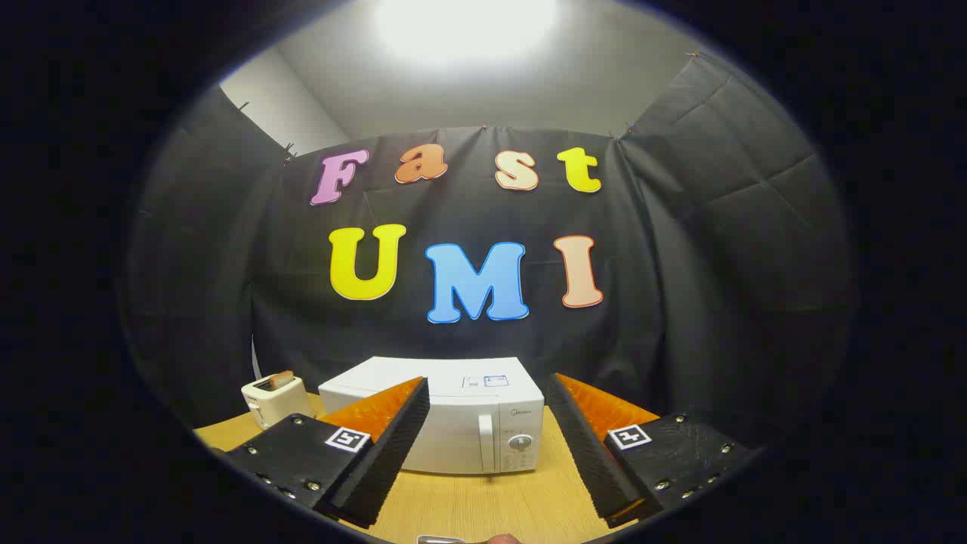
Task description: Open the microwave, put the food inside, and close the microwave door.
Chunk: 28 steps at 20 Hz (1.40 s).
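The gripper (487,423) hangs with jaws spread and empty, the shut microwave (453,431) beyond them on the worktop (483,506); a crooked approach could miss its handle (486,442).

- The microwave (453,423) carries a small brand mark on its control panel above the dial, too small to read.
- A sticker on the microwave's top is too blurred to read.
- Each of the fingers (378,446) bears a square black-and-white marker tag (a coded pattern, no letters).
- The gripper (487,442) stands open, fingers wide apart with nothing between them.
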Available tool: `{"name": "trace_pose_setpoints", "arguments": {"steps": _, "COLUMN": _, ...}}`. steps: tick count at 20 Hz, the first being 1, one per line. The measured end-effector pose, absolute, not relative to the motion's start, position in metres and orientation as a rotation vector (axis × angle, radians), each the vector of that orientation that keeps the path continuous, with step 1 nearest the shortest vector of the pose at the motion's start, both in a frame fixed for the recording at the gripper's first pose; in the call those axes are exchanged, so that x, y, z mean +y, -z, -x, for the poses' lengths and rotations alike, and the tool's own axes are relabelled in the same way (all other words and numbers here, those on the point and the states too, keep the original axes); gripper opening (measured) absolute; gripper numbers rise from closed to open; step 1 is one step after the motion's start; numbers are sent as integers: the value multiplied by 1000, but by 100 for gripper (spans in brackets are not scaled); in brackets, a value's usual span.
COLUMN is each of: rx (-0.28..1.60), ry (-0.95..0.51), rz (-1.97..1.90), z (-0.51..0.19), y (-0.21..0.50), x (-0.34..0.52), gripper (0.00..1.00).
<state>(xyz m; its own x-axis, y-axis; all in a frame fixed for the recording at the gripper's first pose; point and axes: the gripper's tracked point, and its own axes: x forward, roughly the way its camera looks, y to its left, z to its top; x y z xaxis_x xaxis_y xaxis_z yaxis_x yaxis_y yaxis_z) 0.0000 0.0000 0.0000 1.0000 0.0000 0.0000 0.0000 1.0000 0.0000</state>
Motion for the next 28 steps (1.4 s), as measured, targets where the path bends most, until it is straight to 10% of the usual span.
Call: {"name": "trace_pose_setpoints", "arguments": {"steps": 28, "rx": 42, "ry": -56, "rz": 15, "z": -41, "y": 33, "x": 5, "gripper": 99}}
